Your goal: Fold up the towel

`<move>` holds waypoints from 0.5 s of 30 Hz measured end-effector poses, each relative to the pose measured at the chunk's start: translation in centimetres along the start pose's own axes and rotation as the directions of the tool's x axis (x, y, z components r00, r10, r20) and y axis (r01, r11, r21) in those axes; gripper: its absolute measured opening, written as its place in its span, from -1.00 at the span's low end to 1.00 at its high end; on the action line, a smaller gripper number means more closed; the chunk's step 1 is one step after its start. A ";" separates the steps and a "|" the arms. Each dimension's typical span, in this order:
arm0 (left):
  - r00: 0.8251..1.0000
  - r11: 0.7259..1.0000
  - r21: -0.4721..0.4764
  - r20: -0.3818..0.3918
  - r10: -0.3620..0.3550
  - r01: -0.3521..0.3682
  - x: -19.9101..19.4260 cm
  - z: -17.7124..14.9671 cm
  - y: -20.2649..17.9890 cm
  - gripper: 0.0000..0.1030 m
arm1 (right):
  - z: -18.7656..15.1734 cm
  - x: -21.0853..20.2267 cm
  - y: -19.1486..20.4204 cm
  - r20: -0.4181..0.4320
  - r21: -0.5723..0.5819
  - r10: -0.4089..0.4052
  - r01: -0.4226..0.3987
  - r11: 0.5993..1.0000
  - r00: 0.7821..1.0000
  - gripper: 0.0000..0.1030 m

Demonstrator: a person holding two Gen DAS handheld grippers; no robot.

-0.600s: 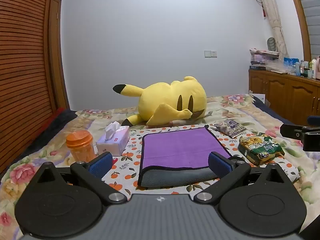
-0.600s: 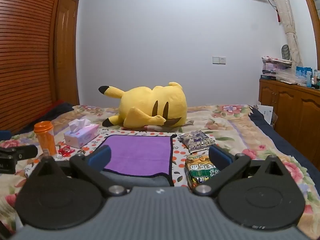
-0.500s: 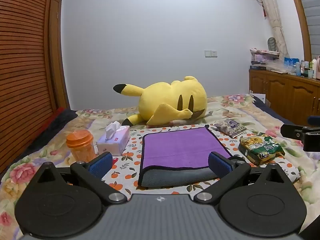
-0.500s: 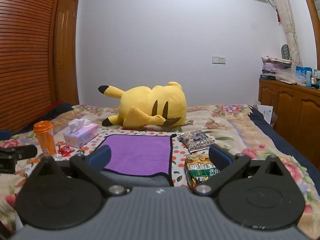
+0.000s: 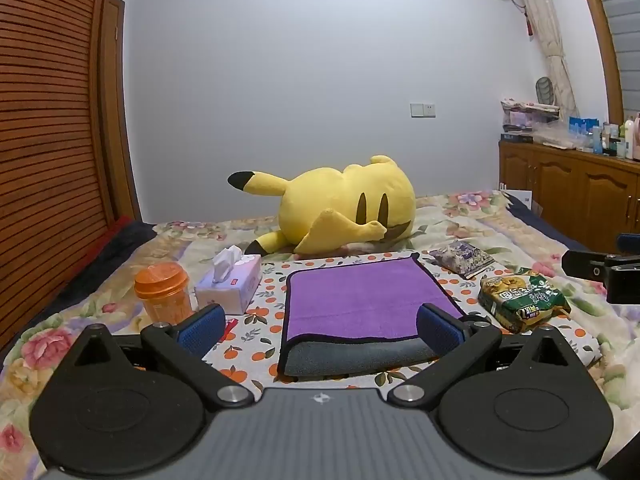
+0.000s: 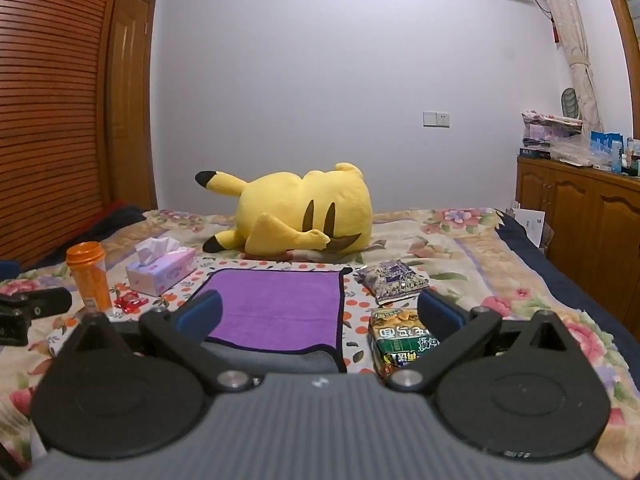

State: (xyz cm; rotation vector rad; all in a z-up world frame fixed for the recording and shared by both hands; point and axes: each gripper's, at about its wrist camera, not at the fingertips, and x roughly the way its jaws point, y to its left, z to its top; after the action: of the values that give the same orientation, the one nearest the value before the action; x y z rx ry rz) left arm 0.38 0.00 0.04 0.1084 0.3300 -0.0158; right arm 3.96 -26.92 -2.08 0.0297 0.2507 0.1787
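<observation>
Purple towel (image 5: 366, 300) with grey underside, orange-dotted cloth (image 5: 260, 320), yellow plush (image 5: 348, 208), floral bedspread (image 5: 460, 216).

Place: I read home bedroom | bed (image 5: 472, 216) with floral cover | plush toy (image 5: 344, 208) | wooden cabinet (image 6: 580, 208) | curtain (image 6: 576, 48)

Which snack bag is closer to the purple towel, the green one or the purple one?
The green snack bag: it lies beside the towel, near its front corner. The purple snack bag sits farther back.
</observation>
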 end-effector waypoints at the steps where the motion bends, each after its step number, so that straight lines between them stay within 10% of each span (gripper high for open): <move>1: 1.000 1.000 0.000 0.000 0.000 0.000 0.0 0.0 0.0 1.00 | 0.0 0.0 0.0 0.000 0.000 0.000 0.000 1.000 1.000 1.00; 15: 1.000 1.000 -0.001 0.003 0.000 0.000 -0.4 -0.1 -0.1 1.00 | 0.0 0.0 0.0 -0.001 -0.001 -0.001 0.001 1.000 1.000 1.00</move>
State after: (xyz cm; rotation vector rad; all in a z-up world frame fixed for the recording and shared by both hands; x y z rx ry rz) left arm -0.01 -0.07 0.02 0.1074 0.3270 -0.0155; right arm 3.97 -26.90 -2.10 0.0281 0.2513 0.1781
